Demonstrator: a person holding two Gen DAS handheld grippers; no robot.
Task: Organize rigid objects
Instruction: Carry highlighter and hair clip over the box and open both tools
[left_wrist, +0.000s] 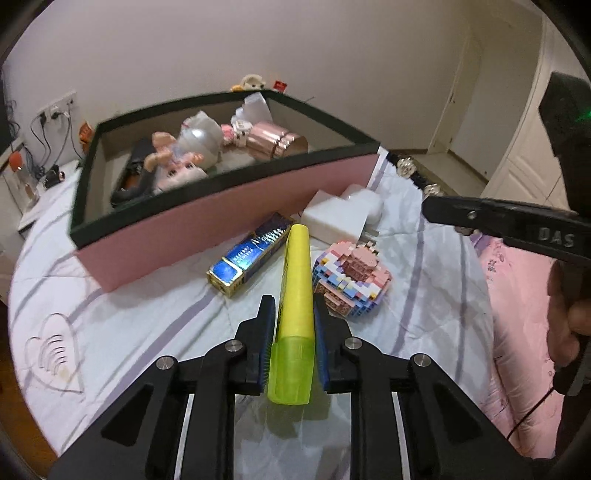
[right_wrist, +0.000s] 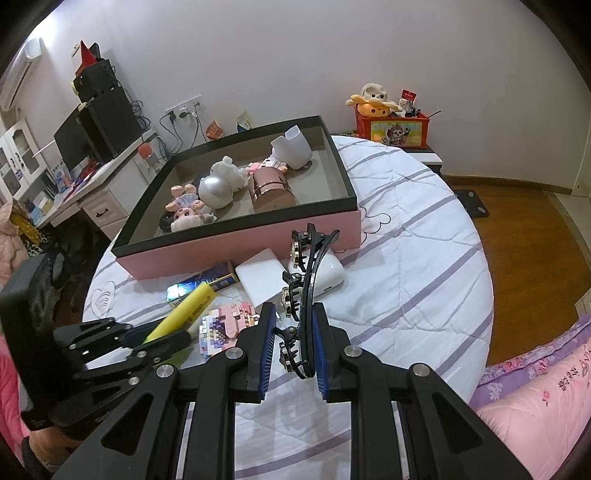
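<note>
My left gripper (left_wrist: 293, 306) is shut on a yellow highlighter (left_wrist: 295, 280), which points away over the bed toward the pink box (left_wrist: 229, 221); the same gripper (right_wrist: 162, 336) and highlighter (right_wrist: 184, 310) appear at the lower left of the right wrist view. My right gripper (right_wrist: 294, 314) is shut on a black hair clip (right_wrist: 306, 291) with round metal studs, held above the bed. That clip (left_wrist: 498, 218) reaches in from the right of the left wrist view. The box holds a doll (right_wrist: 184, 214), a silver ball (right_wrist: 216, 192) and a rose-gold cylinder (right_wrist: 271, 192).
On the striped bedspread (right_wrist: 406, 288) in front of the box lie a blue foil packet (left_wrist: 251, 254), a pastel brick model (left_wrist: 351, 280), a white flat block (right_wrist: 260, 278) and a white charger (right_wrist: 328, 278). A pink quilt (right_wrist: 535, 398) borders the right.
</note>
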